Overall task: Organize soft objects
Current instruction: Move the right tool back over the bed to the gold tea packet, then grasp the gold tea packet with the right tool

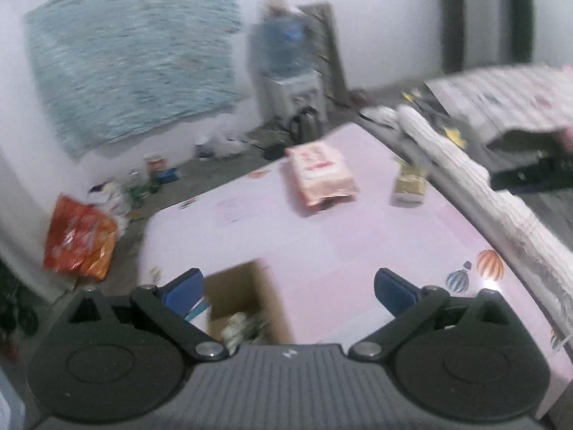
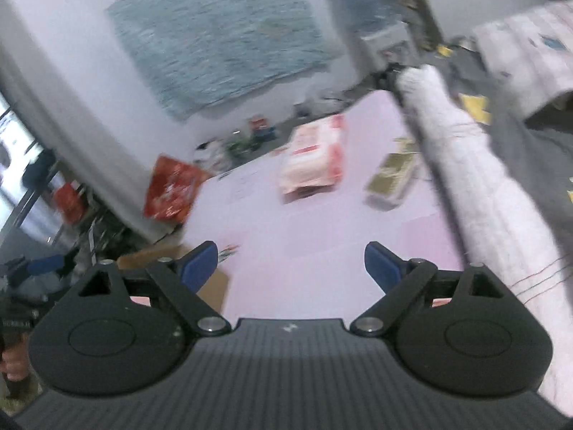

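1. Both views are smeared by motion blur, so I can make out only coarse shapes and no fine detail.
2. My left tool (image 1: 288,292) has its jaws spread wide with nothing between the blue pads; only bare pink table (image 1: 358,236) shows in the gap.
3. My right tool (image 2: 292,263) is likewise wide open and empty over the table (image 2: 315,236).
4. A pink pack (image 1: 320,175) lies near the table's far edge; in the right view it (image 2: 313,156) shows red print that I cannot read.
5. Just beside it, toward the right edge, lies a small olive pack (image 1: 410,182), (image 2: 392,175); its label is too blurred to read.
6. A long white rolled cloth (image 1: 497,215) runs along the table's right edge; in the right view it (image 2: 476,179) leaves the frame at the right, so I cannot see its near end.
7. An open box (image 1: 247,304) sits at the near left corner, partly hidden behind my left tool's finger; the contents are a pale blur.
8. An orange bag (image 1: 80,240) lies on the floor past the left edge; its white lettering is illegible.
9. A striped sheet (image 1: 512,96) at far right is cut off by the frame edge.
10. Balloon prints (image 1: 476,272) mark the table near its right edge.
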`<state>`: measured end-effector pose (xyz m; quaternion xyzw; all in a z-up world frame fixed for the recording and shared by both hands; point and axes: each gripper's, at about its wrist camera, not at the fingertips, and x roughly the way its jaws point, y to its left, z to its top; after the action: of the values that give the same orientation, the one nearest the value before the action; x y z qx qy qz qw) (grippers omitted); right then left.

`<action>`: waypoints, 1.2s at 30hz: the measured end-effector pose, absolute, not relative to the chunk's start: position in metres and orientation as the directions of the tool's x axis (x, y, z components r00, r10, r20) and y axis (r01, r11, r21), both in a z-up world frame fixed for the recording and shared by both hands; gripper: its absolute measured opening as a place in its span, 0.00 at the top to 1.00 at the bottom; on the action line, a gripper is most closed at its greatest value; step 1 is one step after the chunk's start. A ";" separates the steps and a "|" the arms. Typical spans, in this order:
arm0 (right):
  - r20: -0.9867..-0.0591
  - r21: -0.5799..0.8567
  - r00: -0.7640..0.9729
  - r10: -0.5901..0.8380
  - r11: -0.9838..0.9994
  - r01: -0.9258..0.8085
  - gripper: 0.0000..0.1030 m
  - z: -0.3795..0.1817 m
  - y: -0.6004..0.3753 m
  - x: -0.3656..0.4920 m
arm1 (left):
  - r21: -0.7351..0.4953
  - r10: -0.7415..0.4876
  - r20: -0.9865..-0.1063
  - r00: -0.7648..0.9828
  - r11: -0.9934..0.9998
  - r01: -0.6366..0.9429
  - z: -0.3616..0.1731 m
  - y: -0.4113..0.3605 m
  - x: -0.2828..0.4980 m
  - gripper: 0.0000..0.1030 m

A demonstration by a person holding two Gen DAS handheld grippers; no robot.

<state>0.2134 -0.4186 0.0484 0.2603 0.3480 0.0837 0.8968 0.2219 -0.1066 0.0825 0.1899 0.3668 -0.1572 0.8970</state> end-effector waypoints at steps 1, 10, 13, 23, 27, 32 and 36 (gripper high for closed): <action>-0.585 0.532 0.742 0.328 0.845 0.047 0.13 0.041 -0.428 0.223 | 0.236 -0.147 -0.728 0.670 0.863 0.446 0.077 -0.123 0.232 0.01; -0.699 0.485 0.664 0.265 0.859 0.167 0.13 -0.037 -0.456 0.359 | 0.327 -0.114 -0.780 0.615 0.764 0.556 0.014 -0.233 0.319 0.01; -0.746 0.447 0.622 0.238 0.871 0.202 0.14 -0.063 -0.458 0.408 | 0.301 -0.082 -0.818 0.570 0.783 0.544 -0.008 -0.236 0.337 0.03; -0.818 0.228 0.570 0.074 0.952 0.204 0.41 -0.107 -0.432 0.475 | 0.265 -0.051 -0.834 0.550 0.836 0.480 -0.007 -0.198 0.349 0.06; -0.809 0.205 0.584 0.065 0.963 0.177 0.50 -0.108 -0.429 0.466 | 0.257 -0.074 -0.822 0.565 0.837 0.483 0.009 -0.195 0.337 0.06; -0.820 0.250 0.558 0.127 0.957 0.149 0.54 -0.103 -0.431 0.420 | 0.213 -0.120 -0.827 0.549 0.837 0.504 0.021 -0.192 0.313 0.06; -0.798 0.380 0.560 0.224 0.908 0.179 0.56 -0.100 -0.443 0.363 | 0.163 -0.168 -0.832 0.529 0.838 0.521 0.036 -0.187 0.288 0.06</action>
<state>0.3628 -0.4428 -0.0998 0.2145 0.4687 0.0131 0.8568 0.2876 -0.1869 0.0357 0.2005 0.4409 -0.2024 0.8512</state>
